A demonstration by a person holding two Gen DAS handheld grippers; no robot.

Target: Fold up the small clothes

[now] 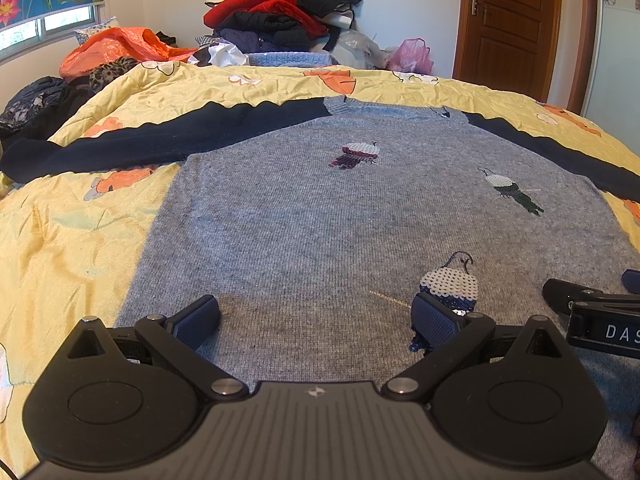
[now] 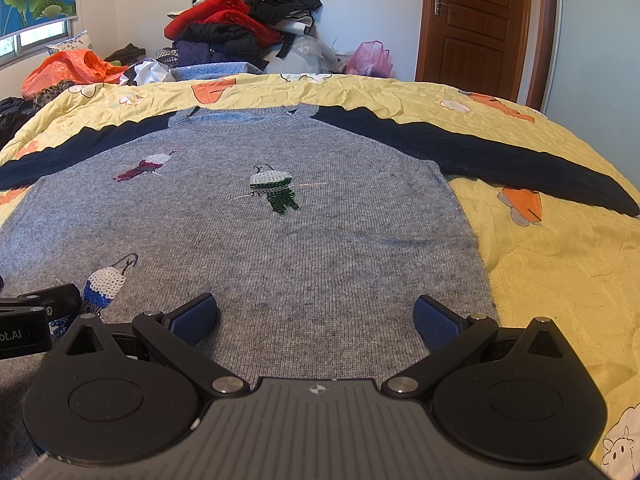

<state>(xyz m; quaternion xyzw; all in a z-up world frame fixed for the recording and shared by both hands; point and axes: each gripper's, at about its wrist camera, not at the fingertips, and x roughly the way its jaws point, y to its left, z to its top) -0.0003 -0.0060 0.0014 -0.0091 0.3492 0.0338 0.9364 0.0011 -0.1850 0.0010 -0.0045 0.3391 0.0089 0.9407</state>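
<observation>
A grey knit sweater [image 1: 320, 216] with dark navy sleeves and sequin bird patches lies flat, front up, on the yellow quilt; it also shows in the right wrist view [image 2: 248, 240]. Its left sleeve [image 1: 160, 136] and right sleeve [image 2: 500, 160] are spread out sideways. My left gripper [image 1: 316, 320] is open and empty, low over the hem on the sweater's left half. My right gripper [image 2: 316, 320] is open and empty, low over the hem on the right half. Each gripper's finger shows at the edge of the other's view.
The yellow floral quilt [image 1: 80, 240] covers the bed. A tall pile of clothes [image 1: 280, 12] and plastic bags [image 1: 116, 46] sit at the bed's far side. A folded blue knit [image 2: 212, 70] lies there too. A wooden door [image 2: 476, 20] stands at the back right.
</observation>
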